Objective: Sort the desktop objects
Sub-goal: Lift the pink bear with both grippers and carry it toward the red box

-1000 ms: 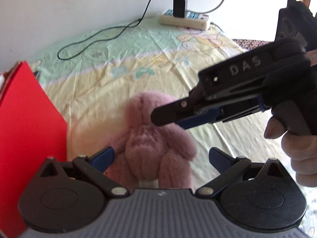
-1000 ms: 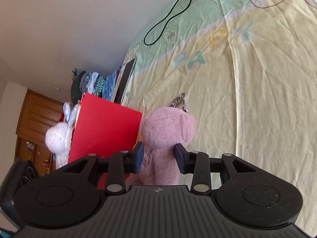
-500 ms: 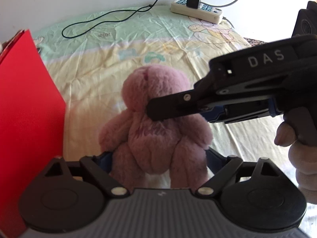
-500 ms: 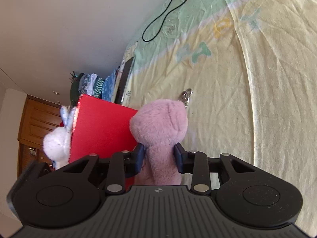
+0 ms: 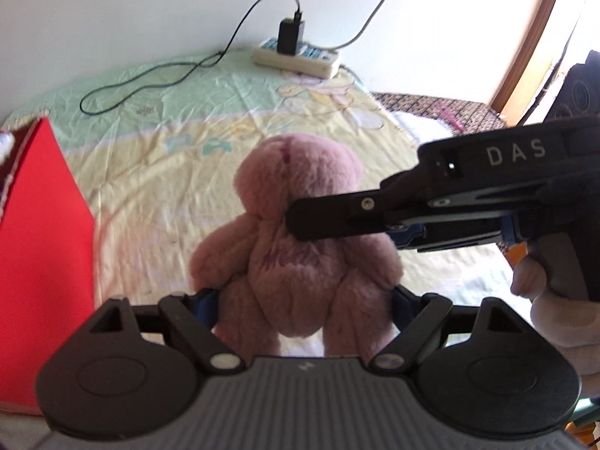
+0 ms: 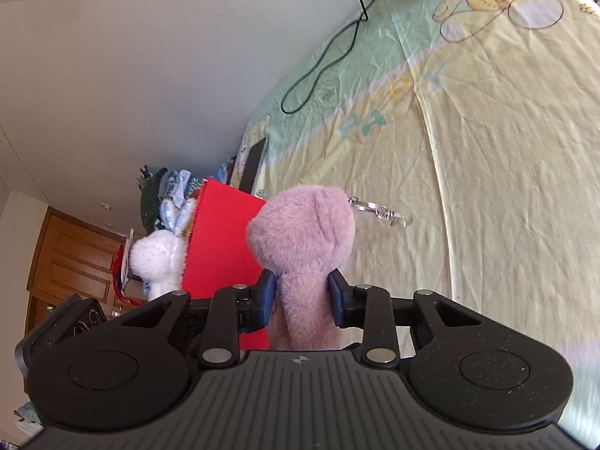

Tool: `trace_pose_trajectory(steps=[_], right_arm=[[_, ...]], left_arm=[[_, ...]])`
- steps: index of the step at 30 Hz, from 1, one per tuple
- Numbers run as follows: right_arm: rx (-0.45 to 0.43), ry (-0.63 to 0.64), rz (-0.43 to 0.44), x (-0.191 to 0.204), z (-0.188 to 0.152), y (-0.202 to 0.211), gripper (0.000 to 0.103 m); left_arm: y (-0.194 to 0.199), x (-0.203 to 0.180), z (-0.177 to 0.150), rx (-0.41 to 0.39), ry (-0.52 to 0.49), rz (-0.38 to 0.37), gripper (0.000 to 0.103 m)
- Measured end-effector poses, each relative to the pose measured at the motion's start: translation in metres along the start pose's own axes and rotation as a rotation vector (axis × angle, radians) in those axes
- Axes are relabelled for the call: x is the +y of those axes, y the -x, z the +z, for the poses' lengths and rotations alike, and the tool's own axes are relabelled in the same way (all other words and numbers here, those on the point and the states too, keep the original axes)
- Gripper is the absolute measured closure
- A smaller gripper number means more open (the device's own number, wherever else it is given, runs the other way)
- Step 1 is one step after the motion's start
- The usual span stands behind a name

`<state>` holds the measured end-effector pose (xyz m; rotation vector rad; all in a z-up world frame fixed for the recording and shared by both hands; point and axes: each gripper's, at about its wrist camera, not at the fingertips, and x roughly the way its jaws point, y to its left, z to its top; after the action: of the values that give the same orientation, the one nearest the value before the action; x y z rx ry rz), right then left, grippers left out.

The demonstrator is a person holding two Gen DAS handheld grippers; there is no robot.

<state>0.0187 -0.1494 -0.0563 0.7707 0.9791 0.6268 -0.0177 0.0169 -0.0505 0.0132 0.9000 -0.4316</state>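
Both grippers (image 5: pixel 303 300) (image 6: pixel 302 296) clamped; closing.

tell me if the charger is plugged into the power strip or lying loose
Plugged in. The black charger stands upright in the white power strip by the wall, and its cable loops out over the bedsheet.

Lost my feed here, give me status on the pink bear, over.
Both grippers shut on pink bear: left gripper at legs, right gripper at neck. Bear lifted off sheet. Red box close left, nothing blocking.

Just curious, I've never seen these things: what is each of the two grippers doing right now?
Left gripper: jaws just closed in, pressing the pink plush bear at its legs.
Right gripper: shut on the same bear's neck, jaws just tightened.
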Motion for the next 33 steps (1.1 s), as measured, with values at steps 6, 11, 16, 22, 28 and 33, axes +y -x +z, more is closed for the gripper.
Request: trace_pose_trajectory(steps=[6, 11, 16, 22, 28, 33], right_arm=[[-0.101, 0.043, 0.070, 0.036, -0.012, 0.021, 0.071], [-0.169, 0.131, 0.101, 0.085, -0.020, 0.021, 0.071], [-0.213, 0.200, 0.124, 0.135, -0.033, 0.001, 0.071], [-0.224, 0.247, 0.132, 0.191, -0.045, -0.052, 0.071], [-0.226, 0.317, 0.105, 0.240, -0.058, -0.110, 0.071], [-0.202, 0.361, 0.043, 0.266, -0.069, -0.154, 0.071]], left_arm=[[0.051, 0.002, 0.007, -0.126, -0.022, -0.006, 0.018], [0.094, 0.025, 0.012, -0.221, -0.032, -0.014, 0.018], [0.135, 0.064, 0.009, -0.284, -0.057, 0.002, 0.018], [0.172, 0.130, 0.001, -0.324, -0.040, 0.015, 0.017], [0.187, 0.189, -0.004, -0.331, -0.035, 0.045, 0.017], [0.184, 0.239, -0.013, -0.288, -0.009, 0.049, 0.017]])
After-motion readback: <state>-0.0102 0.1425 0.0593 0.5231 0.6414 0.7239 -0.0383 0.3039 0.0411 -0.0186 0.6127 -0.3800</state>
